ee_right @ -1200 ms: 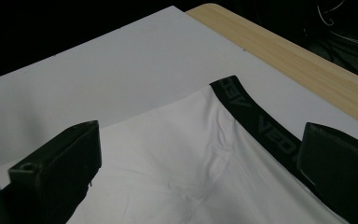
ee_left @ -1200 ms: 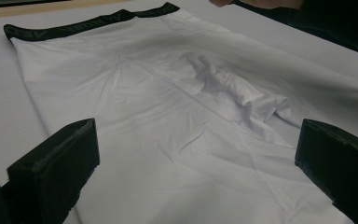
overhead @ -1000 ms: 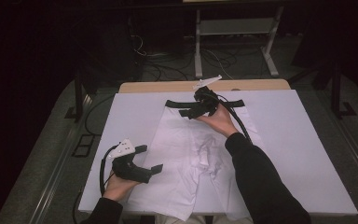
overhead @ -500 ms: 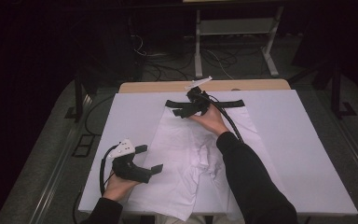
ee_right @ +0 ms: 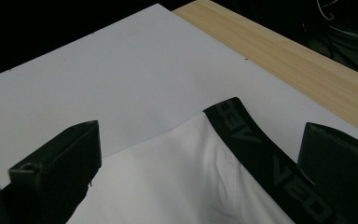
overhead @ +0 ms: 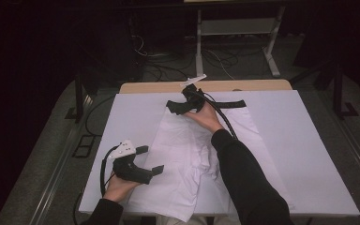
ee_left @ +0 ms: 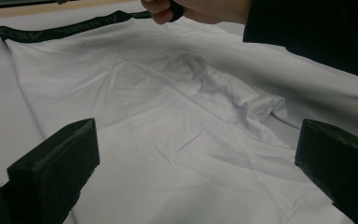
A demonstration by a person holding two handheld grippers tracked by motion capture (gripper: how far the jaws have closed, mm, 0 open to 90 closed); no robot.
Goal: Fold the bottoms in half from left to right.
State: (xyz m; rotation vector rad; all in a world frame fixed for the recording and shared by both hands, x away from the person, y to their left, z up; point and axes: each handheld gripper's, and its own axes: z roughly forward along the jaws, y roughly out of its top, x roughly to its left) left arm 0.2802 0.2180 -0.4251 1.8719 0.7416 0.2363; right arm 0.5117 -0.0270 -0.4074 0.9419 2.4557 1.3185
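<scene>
- A wooden table (overhead: pixel 262 85) is covered by a white sheet (overhead: pixel 309 150), and on this a white garment (overhead: pixel 187 154) with a black waistband (overhead: pixel 229 104) is laid, waistband at the far edge, hem toward the person.
- The garment is spread mostly flat in the middle of the sheet; a bunched ridge of folds (ee_left: pixel 223 88) is seen near its centre, so the smoothing is judged unfinished.
- Compared with a second ago, the right gripper (overhead: pixel 180 107) is carried leftward along the far edge and is now held over the left end of the waistband; the sleeve (overhead: pixel 243 178) is stretched further across the cloth.
- This shift is read as a reach for the waistband's left corner (ee_right: pixel 223 106), probably to grip it for a fold or a straightening pull.
- The right gripper's jaws are held wide apart, with nothing between them; the corner is framed between them in the right gripper view but is not yet touched.
- The left gripper (overhead: pixel 150 161) is unmoved since the earlier pictures, rested at the garment's near left edge, jaws likewise spread and empty.
- The waistband's lettering (ee_right: pixel 289 177) is partly cut off and cannot be read with confidence.
- The garment's near hem is hidden past the table edge and under the sleeve, and its right half is partly covered by the arm, so its full shape cannot be told.
</scene>
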